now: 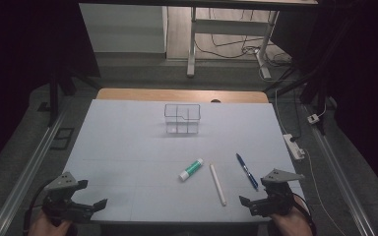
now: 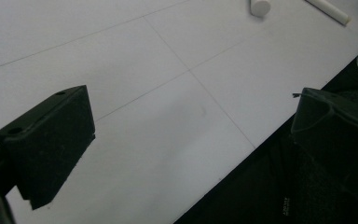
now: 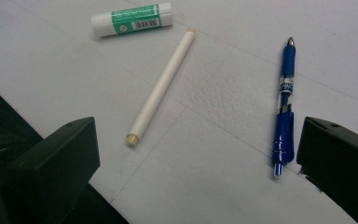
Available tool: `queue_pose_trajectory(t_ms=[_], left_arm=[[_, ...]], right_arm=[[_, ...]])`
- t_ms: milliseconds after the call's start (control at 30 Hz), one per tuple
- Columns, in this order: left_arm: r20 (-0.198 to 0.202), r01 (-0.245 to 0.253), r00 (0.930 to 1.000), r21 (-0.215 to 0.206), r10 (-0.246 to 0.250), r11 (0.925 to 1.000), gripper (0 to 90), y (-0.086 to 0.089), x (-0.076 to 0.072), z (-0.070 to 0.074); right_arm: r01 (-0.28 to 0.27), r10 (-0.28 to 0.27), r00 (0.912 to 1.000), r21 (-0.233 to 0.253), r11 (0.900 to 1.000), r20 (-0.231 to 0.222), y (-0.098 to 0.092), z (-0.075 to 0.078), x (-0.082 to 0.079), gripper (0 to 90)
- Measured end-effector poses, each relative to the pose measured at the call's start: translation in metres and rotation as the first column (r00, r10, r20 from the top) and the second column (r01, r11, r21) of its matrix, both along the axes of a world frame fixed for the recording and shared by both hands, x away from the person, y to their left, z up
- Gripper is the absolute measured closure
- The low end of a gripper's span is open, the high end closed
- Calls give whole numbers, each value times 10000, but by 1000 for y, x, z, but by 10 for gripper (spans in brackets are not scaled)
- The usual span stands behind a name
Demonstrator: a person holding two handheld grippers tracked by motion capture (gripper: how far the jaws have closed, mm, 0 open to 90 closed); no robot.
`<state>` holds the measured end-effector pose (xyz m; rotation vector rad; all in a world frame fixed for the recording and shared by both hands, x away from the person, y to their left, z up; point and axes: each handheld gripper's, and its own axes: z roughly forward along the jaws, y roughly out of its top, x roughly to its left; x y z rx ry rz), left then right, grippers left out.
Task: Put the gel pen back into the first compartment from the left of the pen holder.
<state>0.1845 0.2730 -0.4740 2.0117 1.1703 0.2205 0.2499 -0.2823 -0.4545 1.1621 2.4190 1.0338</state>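
White table [image 1: 128,147], green-labelled glue stick [image 3: 131,19], its print perhaps a barcode.

A white sheet [image 1: 128,147] covers a light wooden tabletop [image 1: 182,95], whose far edge shows bare. Grey carpeted floor [image 1: 24,142] surrounds it, dim and shadowed at both sides. Beyond stands a white metal desk frame [image 1: 193,44] with black cables [image 1: 236,49] looped beneath. A white power strip [image 1: 294,146] lies on the floor at right.
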Motion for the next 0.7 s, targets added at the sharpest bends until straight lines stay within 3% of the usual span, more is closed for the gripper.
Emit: queue_pose_trajectory(t_ms=[300, 700], left_arm=[[-58, 12, 10000, 6, -12, 10000, 0, 0, 1, 0], [-141, 70, 9999, 57, -69, 10000, 0, -1, 2, -1]], right_arm=[[387, -386, 9991, 46, 9992, -154, 7, 1, 13, 0], [767, -794, 9961, -662, 9949, -391, 15, -10, 41, 0]])
